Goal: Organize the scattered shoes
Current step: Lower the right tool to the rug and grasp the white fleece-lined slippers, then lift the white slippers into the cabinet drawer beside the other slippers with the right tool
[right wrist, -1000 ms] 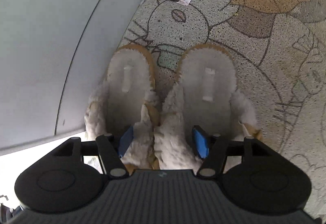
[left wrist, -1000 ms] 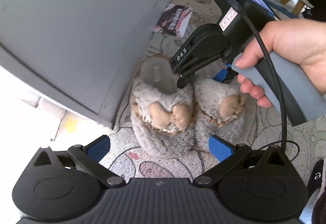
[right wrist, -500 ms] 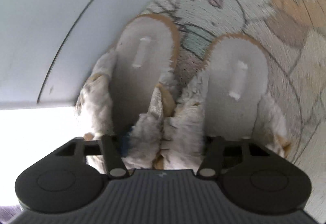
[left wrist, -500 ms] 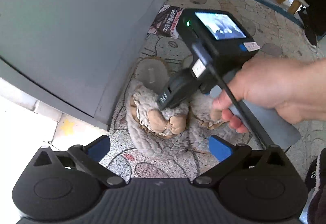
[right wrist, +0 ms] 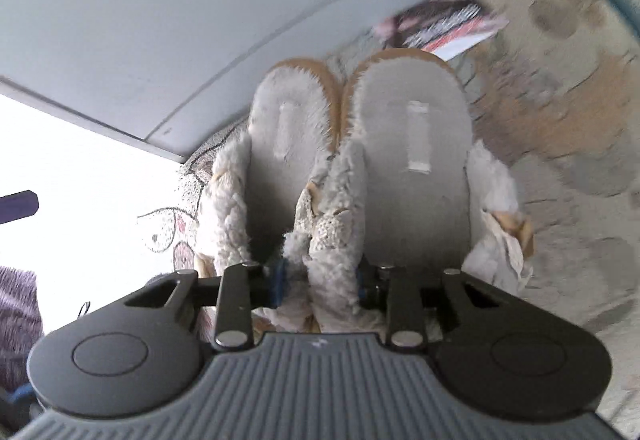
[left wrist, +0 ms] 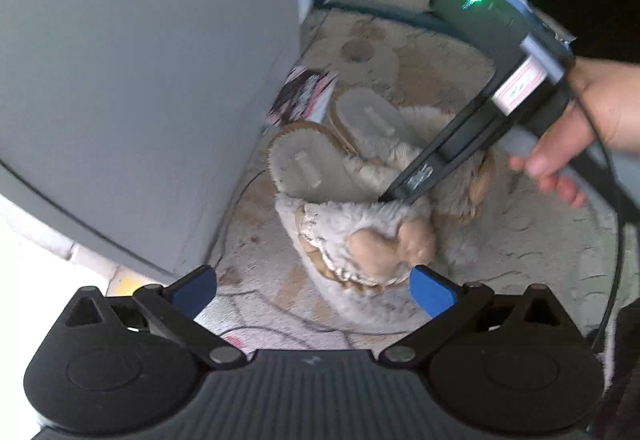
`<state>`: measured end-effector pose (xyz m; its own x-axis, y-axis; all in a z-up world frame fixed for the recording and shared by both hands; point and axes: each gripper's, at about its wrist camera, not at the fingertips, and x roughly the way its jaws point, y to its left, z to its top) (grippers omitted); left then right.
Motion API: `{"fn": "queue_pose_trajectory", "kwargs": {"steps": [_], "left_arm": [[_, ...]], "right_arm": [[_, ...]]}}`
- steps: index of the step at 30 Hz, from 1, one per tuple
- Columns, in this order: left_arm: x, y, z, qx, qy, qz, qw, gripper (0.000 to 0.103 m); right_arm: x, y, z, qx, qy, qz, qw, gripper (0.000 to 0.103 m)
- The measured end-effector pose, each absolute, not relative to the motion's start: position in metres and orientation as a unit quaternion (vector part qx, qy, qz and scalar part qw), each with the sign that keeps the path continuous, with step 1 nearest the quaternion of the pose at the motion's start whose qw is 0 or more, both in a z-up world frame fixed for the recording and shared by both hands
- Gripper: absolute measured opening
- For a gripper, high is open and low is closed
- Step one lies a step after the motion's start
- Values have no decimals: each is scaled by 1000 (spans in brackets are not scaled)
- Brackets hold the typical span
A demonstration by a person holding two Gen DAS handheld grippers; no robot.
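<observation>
Two fluffy slippers pinched together

The right gripper (right wrist: 320, 282) has just been closing, and its fingers (right wrist: 279, 280) now squeeze the inner fuzzy edges of both slippers (right wrist: 360, 160), which sit side by side over the patterned mat (left wrist: 400, 60), next to the grey wall (left wrist: 140, 60). A hand (left wrist: 576, 128) holds that gripper. The left gripper (left wrist: 312, 288) hangs above with its blue fingers (left wrist: 432, 290) wide apart, holding nothing. A booklet (left wrist: 302, 96) lies by the wall.
</observation>
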<state>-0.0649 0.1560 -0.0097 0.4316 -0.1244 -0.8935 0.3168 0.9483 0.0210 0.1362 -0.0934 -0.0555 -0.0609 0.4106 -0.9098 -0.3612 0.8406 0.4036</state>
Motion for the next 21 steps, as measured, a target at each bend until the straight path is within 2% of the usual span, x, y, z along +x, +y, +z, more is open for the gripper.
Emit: {"fn": "queue_pose_trajectory", "kwargs": {"steps": [4,10,21], "left_arm": [[-85,140,28,104,465,-163,864,102],[-105,123,65,94,428,-202,876,102],[-120,110,85,97,398,-232,882,102]], "right_arm": [[138,-139,14,8,650,284,705,32],[132,-180,136,-45,618,297,727,32],[121,-218,315,-87,579,288,758,31]]}}
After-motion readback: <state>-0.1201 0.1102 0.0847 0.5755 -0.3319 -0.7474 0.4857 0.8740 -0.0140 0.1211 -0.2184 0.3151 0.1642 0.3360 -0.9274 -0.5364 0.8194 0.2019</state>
